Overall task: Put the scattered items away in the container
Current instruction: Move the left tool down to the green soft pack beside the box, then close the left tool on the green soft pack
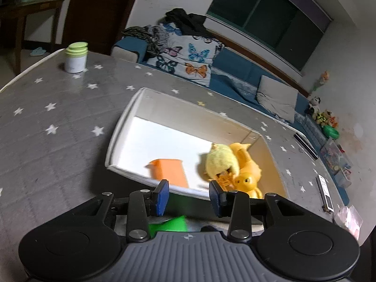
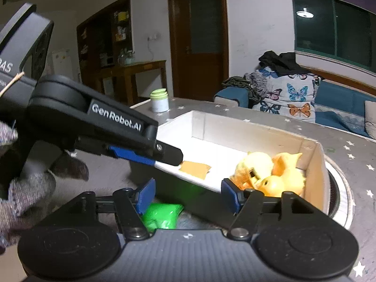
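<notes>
Both grippers, left [image 1: 189, 196] and right [image 2: 188, 196], are held wide open, nothing gripped. Green packet [image 2: 162, 215] is seen at 6 o'clock outside the box [image 2: 315, 164]; yellow toys [image 2: 270, 176] inside at 3 o'clock.

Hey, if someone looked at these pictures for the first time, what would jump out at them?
Probably the heap of yellow toys piled in one corner of the white box, with an orange piece beside them. Next, the bright green packet lying outside the box, just below the open right gripper.
</notes>
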`<state>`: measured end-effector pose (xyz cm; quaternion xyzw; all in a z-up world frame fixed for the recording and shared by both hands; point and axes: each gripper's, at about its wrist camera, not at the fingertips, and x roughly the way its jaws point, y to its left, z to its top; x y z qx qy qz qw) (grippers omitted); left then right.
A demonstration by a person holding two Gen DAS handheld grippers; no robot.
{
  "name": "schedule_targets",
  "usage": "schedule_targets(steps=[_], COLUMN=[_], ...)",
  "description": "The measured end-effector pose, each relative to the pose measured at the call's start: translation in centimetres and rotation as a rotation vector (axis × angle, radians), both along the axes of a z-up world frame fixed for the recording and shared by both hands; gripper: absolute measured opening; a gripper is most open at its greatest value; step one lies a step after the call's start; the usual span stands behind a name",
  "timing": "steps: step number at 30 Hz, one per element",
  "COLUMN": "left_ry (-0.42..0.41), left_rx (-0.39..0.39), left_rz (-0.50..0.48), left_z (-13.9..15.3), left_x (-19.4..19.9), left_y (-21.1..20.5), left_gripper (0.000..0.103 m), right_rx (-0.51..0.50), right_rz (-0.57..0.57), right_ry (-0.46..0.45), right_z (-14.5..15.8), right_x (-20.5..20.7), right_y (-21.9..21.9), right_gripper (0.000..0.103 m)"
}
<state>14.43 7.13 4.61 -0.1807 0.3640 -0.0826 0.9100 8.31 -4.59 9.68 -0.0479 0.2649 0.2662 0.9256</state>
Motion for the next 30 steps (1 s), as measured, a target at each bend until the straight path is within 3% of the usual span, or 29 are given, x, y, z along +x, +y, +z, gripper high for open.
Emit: schedule_targets(steps=[14, 30], left_ry=[0.083, 0.145], left_rx=[-0.002, -0.045], left_rz=[0.05, 0.037], left_z=[-3.0, -5.0], left_x=[-0.9, -0.4], left_y=[2.4, 3.0], left_gripper=[0.041, 0.041], right_rx=[-0.036, -0.092], right_rz=[0.072, 0.124], right_ry=[0.065, 0.123], right_z=[-2.5, -4.6], right_x=[-0.2, 0.4], right_y=[2.7, 4.5], right_gripper=[0.074, 0.076])
